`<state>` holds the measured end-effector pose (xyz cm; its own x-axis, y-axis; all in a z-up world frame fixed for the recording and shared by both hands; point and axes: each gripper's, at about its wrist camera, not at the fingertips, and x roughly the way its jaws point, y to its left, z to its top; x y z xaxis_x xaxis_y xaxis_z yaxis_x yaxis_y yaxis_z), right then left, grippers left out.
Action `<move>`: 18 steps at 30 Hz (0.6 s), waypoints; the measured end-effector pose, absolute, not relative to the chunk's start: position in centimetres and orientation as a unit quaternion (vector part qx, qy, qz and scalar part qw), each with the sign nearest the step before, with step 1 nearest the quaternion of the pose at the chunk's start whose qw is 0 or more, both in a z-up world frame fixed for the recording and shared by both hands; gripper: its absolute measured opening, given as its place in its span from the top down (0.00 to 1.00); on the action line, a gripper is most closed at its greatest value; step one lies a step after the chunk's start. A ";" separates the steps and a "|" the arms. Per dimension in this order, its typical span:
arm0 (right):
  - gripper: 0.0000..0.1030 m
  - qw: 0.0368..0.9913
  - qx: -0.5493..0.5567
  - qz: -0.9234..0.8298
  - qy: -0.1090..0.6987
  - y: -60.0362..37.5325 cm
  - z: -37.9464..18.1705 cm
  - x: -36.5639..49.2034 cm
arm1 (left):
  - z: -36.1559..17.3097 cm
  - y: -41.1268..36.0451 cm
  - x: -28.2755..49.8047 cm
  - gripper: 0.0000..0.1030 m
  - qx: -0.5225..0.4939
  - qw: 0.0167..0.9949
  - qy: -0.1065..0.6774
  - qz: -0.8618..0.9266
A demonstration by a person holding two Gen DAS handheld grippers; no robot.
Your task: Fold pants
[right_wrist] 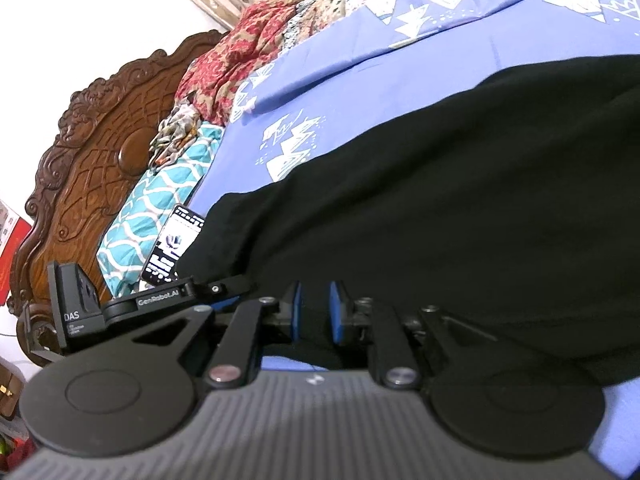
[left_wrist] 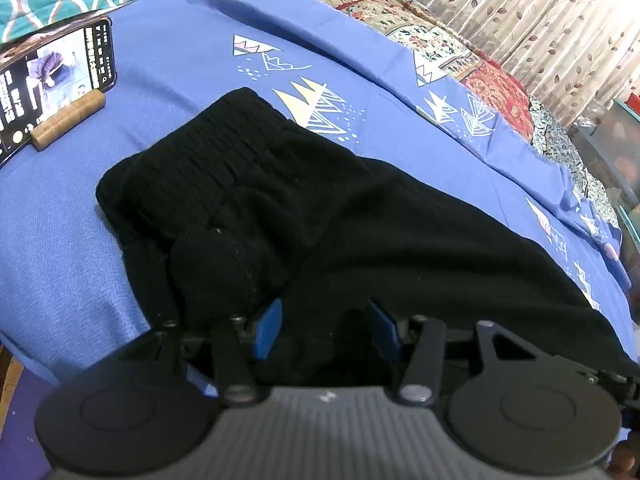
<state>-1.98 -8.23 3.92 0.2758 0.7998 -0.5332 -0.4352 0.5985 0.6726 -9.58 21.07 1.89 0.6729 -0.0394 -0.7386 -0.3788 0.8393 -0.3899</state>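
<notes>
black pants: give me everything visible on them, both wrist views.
The black pants are a soft, matte knit with a ribbed elastic waistband at the far-left end. They lie mostly flat on the blue patterned sheet, with a rounded bunch of fabric near the left gripper. Fabric sits between both grippers' jaws; the right gripper pinches the near edge. They touch nothing else visible.
</notes>
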 end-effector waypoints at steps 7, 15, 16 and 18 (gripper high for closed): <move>0.81 0.777 0.217 0.382 0.450 -9.7 3.8 -2.1 | 2.0 21.0 -9.4 0.53 -0.263 0.875 0.395 0.098; 0.81 0.780 0.230 0.378 0.442 -10.4 4.1 -2.3 | 2.0 21.0 -9.2 0.53 -0.258 0.874 0.399 0.102; 0.81 0.781 0.232 0.377 0.440 -10.4 4.1 -2.4 | 2.0 20.9 -9.1 0.53 -0.257 0.874 0.399 0.102; 0.81 0.782 0.235 0.375 0.440 -10.6 4.1 -2.4 | 2.1 20.9 -9.1 0.53 -0.255 0.874 0.400 0.103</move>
<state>-2.35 -10.62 4.05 0.3325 0.7923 -0.5116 -0.3798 0.6090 0.6963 -9.06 20.90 2.06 0.6588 -0.0244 -0.7519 -0.3838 0.8487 -0.3639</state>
